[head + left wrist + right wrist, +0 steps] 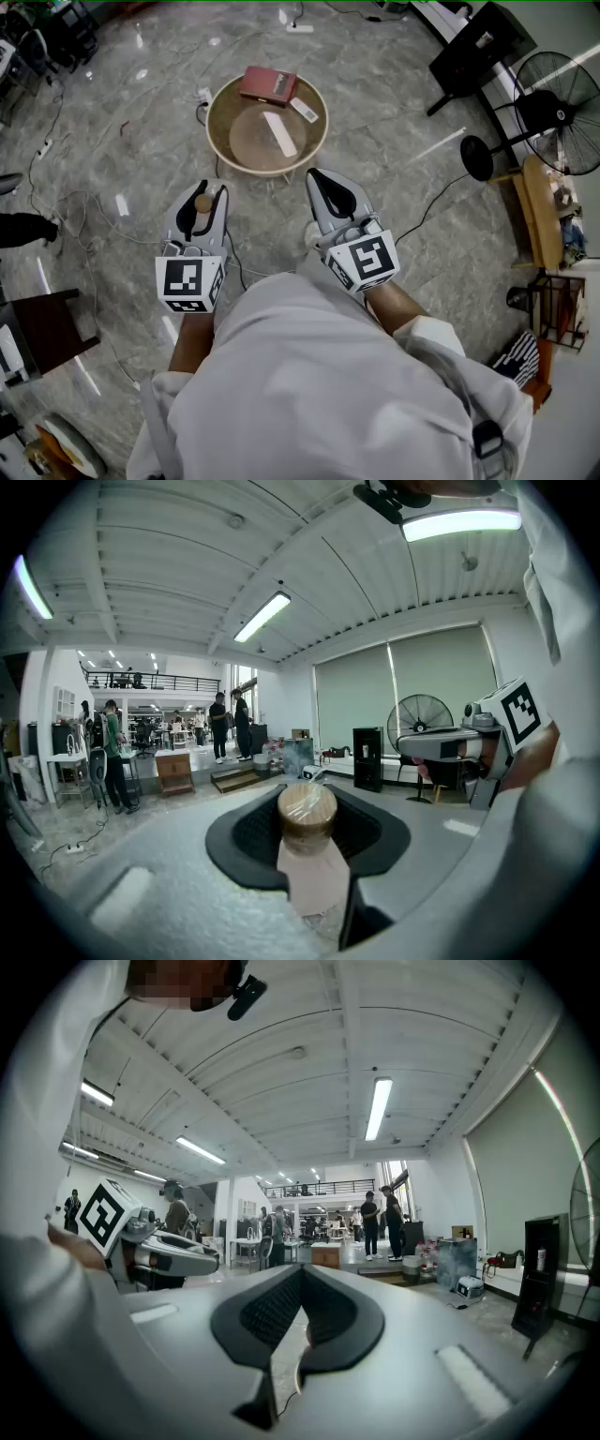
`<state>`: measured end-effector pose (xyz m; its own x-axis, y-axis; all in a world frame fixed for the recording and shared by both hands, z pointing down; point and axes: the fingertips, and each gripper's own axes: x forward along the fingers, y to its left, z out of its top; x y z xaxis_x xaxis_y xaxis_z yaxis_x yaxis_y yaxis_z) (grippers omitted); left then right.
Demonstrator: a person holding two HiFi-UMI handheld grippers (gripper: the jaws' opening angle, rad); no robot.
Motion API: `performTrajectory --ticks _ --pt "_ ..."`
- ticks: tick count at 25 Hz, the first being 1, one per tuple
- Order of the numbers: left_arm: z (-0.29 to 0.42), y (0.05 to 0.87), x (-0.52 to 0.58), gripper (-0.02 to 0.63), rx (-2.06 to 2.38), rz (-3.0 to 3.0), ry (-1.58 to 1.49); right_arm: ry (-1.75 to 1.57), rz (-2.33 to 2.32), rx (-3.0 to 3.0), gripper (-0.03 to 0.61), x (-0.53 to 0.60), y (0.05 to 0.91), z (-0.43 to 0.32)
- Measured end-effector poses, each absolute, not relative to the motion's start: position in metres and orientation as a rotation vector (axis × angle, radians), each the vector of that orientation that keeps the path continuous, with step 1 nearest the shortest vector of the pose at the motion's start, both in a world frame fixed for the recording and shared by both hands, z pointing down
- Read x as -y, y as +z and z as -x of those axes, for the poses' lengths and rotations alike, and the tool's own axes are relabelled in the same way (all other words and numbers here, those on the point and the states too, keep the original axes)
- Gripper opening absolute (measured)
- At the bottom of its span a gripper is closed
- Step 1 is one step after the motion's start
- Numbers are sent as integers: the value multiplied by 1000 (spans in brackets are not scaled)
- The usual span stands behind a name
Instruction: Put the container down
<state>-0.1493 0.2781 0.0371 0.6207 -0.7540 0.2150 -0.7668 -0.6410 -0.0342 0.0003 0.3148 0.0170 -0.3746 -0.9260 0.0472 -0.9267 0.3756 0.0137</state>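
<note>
Two handheld grippers are in the lower half of the head view, held out side by side above a grey marbled floor (131, 141).

Left gripper (207, 191): fingers pinch a small container (307, 819) between them. The container has a pale pinkish body and a round brown stopper-like top under clear film. In the left gripper view its top stands between the black pads, with its body running back toward the camera. The pads bear on both sides of it. It is held clear of the floor, below and left of the basin in the head view.

Right gripper (319, 180): fingers pressed together at the tips. Nothing sits between the pads in the right gripper view. It lies just right of the left gripper, and the two do not touch.

Basin (212, 141): round and tan, on the floor at upper centre of the head view, just beyond both gripper tips. A red book (269, 84) rests across its far rim. A white strip (279, 133) lies inside on the bottom. A small pale object (304, 110) sits at the upper right rim; I cannot tell what it is.

Standing fan (562, 108): upper right edge of the head view, well apart from the basin.

White garment (309, 375) of the person fills the bottom centre of the frame.
</note>
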Motion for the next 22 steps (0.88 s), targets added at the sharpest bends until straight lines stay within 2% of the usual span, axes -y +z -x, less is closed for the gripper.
performTrajectory --ticks 22 --pt "124 39 -271 124 1264 -2782 357 57 -1727 2580 0 -311 23 -17"
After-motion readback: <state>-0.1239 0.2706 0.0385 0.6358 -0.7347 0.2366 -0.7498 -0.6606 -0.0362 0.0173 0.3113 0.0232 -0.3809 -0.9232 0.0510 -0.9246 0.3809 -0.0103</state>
